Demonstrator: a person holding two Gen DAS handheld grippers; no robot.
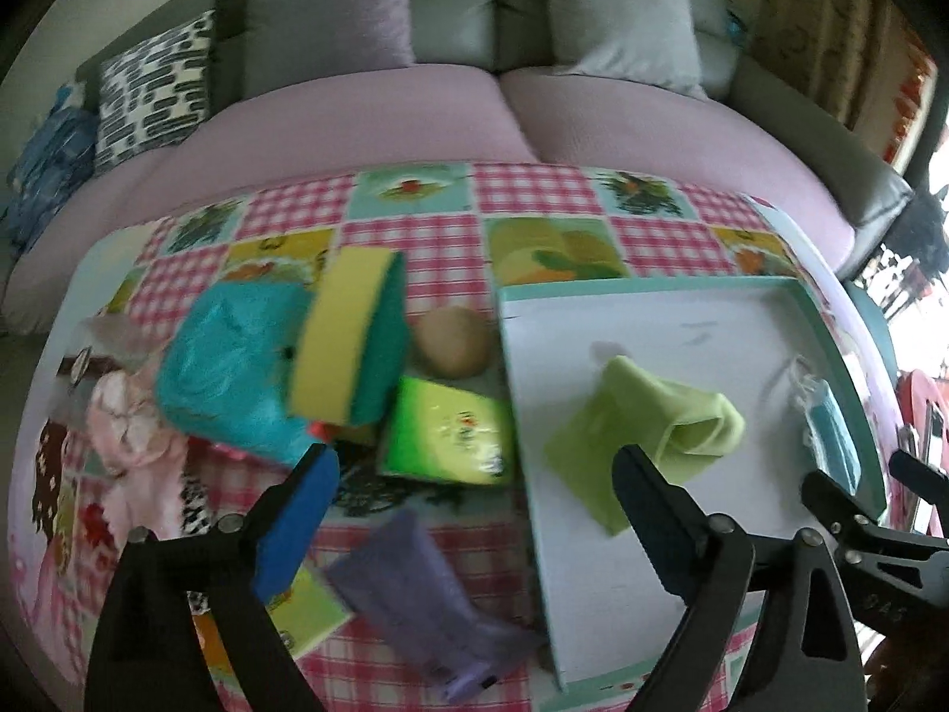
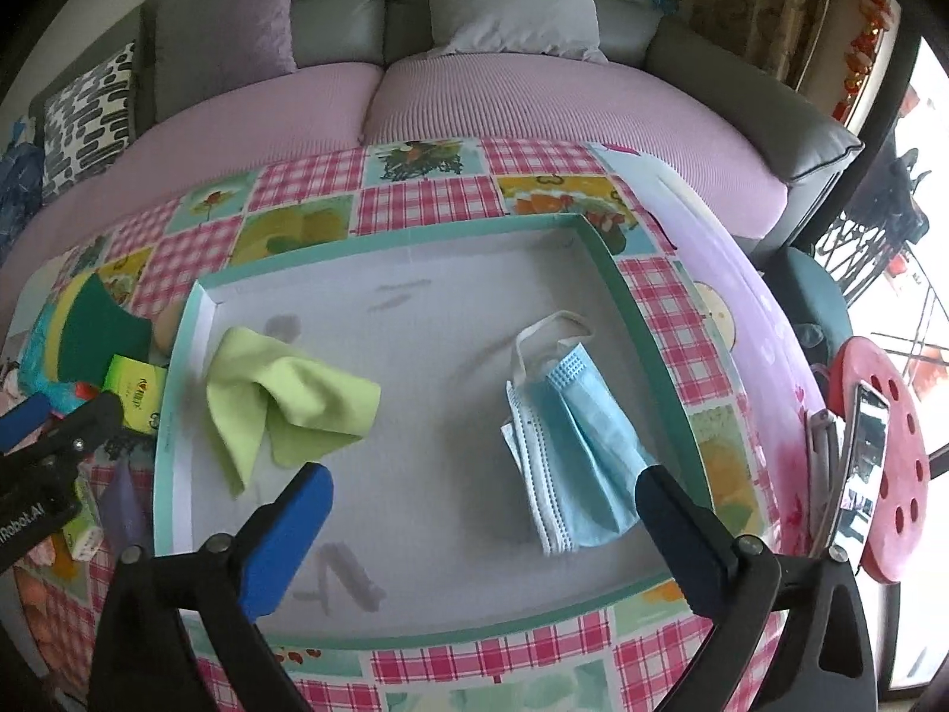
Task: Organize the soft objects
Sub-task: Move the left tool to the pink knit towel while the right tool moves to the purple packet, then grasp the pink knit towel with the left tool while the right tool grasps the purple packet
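Checked tablecloth point(image 2: 427, 202) fronts a pink sofa point(image 2: 534, 101).

White letters ending in "Robot.AI" run along the black body of the left tongs point(image 2: 56, 415), seen from the right wrist camera. The green packet point(image 2: 135, 394) beside the tray has small print and a logo, too blurry to read.
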